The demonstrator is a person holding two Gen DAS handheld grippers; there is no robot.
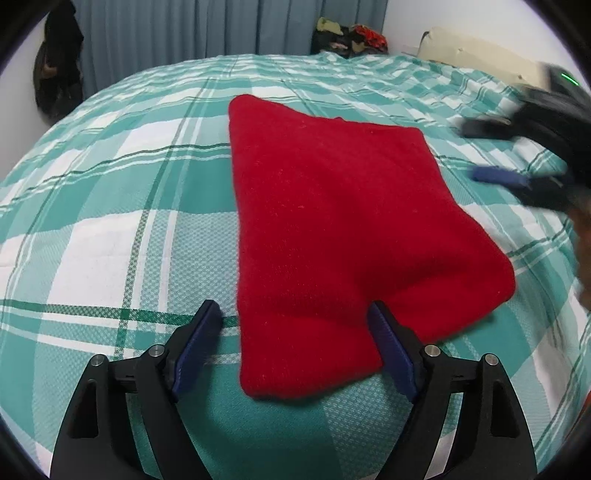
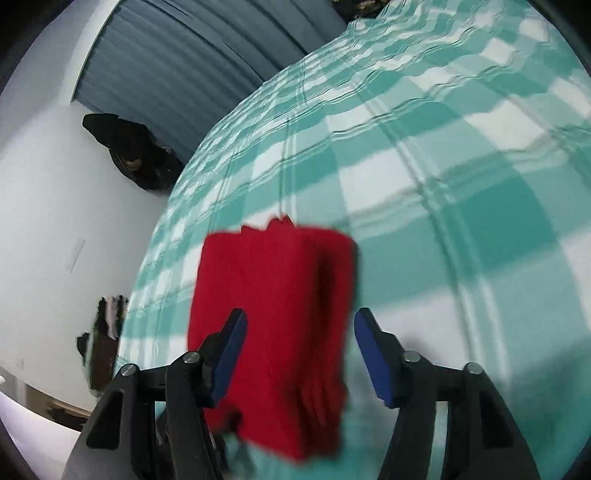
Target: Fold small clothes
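A red knitted garment lies folded into a flat rectangle on the green-and-white plaid bedspread. My left gripper is open just above the garment's near edge, its jaws standing either side of the near corner. My right gripper shows blurred at the right of the left wrist view, open, just off the garment's right edge. In the right wrist view the right gripper is open over the garment, which looks blurred, with stacked folded layers visible at its right edge.
A pile of dark and coloured clothes sits at the far edge of the bed. A cream pillow lies at the far right. Blue curtains hang behind. A dark garment hangs on the left wall.
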